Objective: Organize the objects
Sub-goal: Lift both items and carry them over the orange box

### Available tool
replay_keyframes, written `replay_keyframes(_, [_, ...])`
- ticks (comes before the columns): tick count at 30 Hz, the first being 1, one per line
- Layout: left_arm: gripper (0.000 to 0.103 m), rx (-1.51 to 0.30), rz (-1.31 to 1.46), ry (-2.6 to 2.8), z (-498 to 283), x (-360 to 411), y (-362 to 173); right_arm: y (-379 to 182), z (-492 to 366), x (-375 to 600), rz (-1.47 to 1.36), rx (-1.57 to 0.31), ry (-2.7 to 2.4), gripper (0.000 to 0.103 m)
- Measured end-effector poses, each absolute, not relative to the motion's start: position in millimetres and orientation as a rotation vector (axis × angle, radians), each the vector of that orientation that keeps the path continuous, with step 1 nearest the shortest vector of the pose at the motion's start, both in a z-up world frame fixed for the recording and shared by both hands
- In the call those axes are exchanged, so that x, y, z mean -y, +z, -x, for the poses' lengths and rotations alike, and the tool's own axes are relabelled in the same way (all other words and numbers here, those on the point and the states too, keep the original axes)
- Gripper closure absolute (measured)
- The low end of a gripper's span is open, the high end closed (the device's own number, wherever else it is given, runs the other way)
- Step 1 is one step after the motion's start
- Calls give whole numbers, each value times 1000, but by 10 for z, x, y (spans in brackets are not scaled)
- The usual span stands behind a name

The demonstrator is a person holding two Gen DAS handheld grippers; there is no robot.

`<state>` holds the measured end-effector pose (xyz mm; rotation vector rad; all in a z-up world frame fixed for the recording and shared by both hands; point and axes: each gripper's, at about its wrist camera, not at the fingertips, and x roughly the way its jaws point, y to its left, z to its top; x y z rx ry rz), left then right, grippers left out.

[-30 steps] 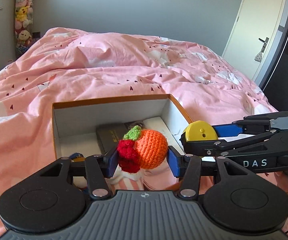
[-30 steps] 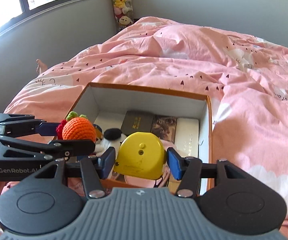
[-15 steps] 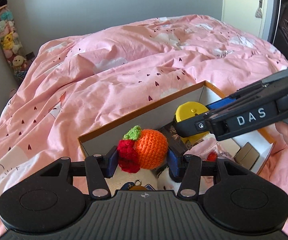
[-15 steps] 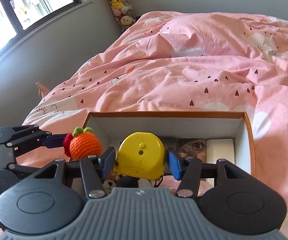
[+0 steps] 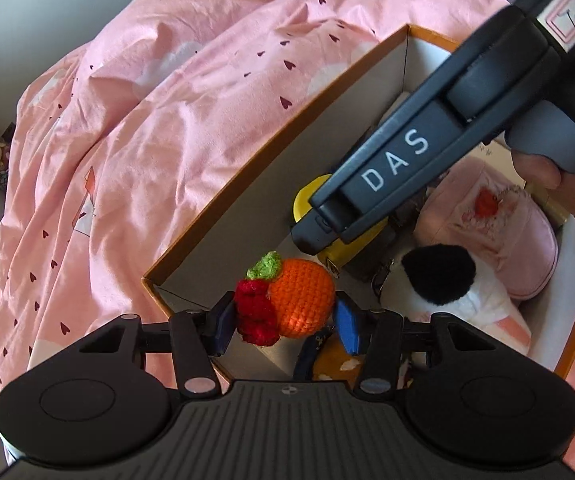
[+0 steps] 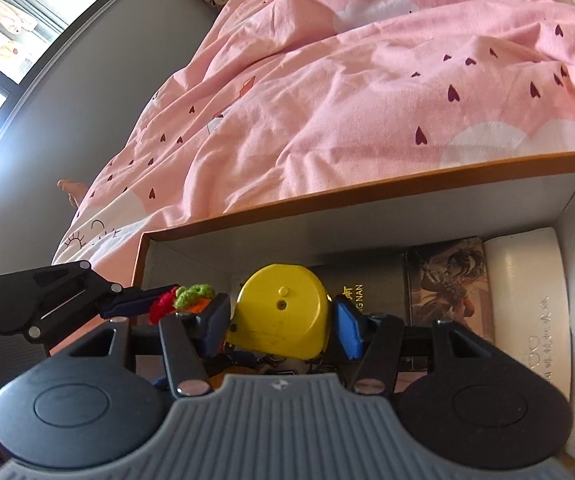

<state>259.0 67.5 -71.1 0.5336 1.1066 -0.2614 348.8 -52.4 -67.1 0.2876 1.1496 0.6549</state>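
Left gripper (image 5: 285, 322) clamps a crocheted orange (image 5: 301, 298) over the box (image 5: 271, 148) corner. Right gripper (image 6: 279, 326) clamps a yellow tape measure (image 6: 281, 312) inside the box, on the pink bed (image 6: 367, 92).

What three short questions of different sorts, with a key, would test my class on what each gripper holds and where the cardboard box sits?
1. True or false: the left gripper is shut on the orange crocheted fruit with a red berry and green leaf.
2. Multiple choice: the right gripper grips A) a black book, B) the round yellow plastic tape measure, C) a white case.
3. Fill in: the orange-rimmed cardboard box rests on a pink ____ with small dark hearts.

Key: 1 true; 2 B; 3 duvet.
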Motion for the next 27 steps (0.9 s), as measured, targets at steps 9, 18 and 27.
replay_keyframes(9, [41, -1156, -686, -280, -2665, -666, -840, -855, -3608, 338, -350, -1207, 641, 45])
replay_keyframes(18, [34, -1157, -677, -296, -2635, -722, -821, -968, -3633, 182, -368, -1245, 678, 56])
replay_keyframes(27, [35, -1123, -582, -296, -2500, -808, -671, -827, -3584, 213, -292, -1187, 669, 63])
